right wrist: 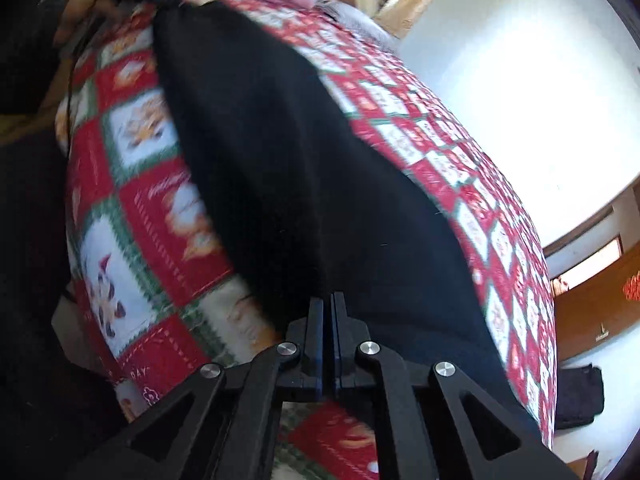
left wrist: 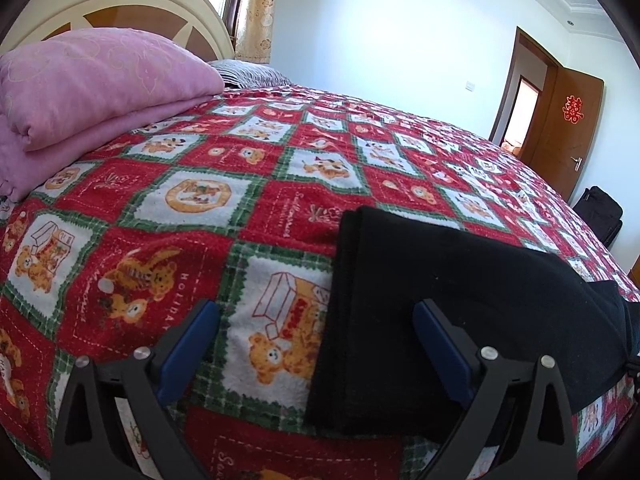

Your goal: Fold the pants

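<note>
Black pants (left wrist: 440, 304) lie folded lengthwise on the red patterned bedspread (left wrist: 192, 208). My left gripper (left wrist: 316, 320) is open just above the bed; its right finger (left wrist: 436, 340) is over the pants' left part and its left finger (left wrist: 188, 344) is over the bedspread. In the right wrist view the pants (right wrist: 304, 168) stretch away from me as a long black strip. My right gripper (right wrist: 329, 304) is shut on the near end of the pants. That view is blurred.
A folded pink quilt (left wrist: 92, 80) lies at the head of the bed by the cream headboard (left wrist: 120, 4). A wooden door (left wrist: 568, 128) stands open at the right, with a black bag (left wrist: 600, 216) on the floor beside the bed.
</note>
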The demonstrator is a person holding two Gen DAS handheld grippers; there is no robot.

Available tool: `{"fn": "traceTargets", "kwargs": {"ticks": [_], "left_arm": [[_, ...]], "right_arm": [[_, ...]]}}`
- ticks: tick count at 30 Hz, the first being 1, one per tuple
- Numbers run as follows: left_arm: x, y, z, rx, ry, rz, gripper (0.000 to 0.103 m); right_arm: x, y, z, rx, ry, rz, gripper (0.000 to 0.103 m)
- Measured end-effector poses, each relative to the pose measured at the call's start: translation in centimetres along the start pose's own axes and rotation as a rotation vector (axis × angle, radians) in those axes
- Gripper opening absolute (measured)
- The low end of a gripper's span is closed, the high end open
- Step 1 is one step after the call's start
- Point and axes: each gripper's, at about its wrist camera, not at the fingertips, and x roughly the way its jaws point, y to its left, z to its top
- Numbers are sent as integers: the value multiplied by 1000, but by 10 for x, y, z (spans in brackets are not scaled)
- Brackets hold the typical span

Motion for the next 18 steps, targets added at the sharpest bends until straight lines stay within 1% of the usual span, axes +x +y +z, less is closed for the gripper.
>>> {"fn": "traceTargets", "kwargs": {"ticks": [2,6,8,10,12,14,16,17,18], "left_arm": [[0,0,0,1,0,-3,101],[-5,1,0,-9,-8,-7,100],[-19,4,1,-18,-40,20,98],[-35,8,1,-25,-70,2,98],[-47,9,1,-10,-79,4,98],[-58,5,-1,25,-72,-15,91],[-62,-2,-4,64,-45,-37,76],[-61,-7,-5,86,-26,-48,71],[-59,-11,-7,107,-6,-53,60]], "right_arm": [[-3,3,1,-17,-3,-16,3],[-9,0,-2,13,-7,7,3],[-13,-4,-1,26,-23,6,3],[-19,-11,0,61,-37,16,3],[-19,-15,1,75,-50,2,3],[-15,-17,2,82,-42,7,3],[-11,-18,3,83,-35,9,3],[-9,-17,5,80,-34,5,4],[-8,-18,4,78,-34,2,4]]}}
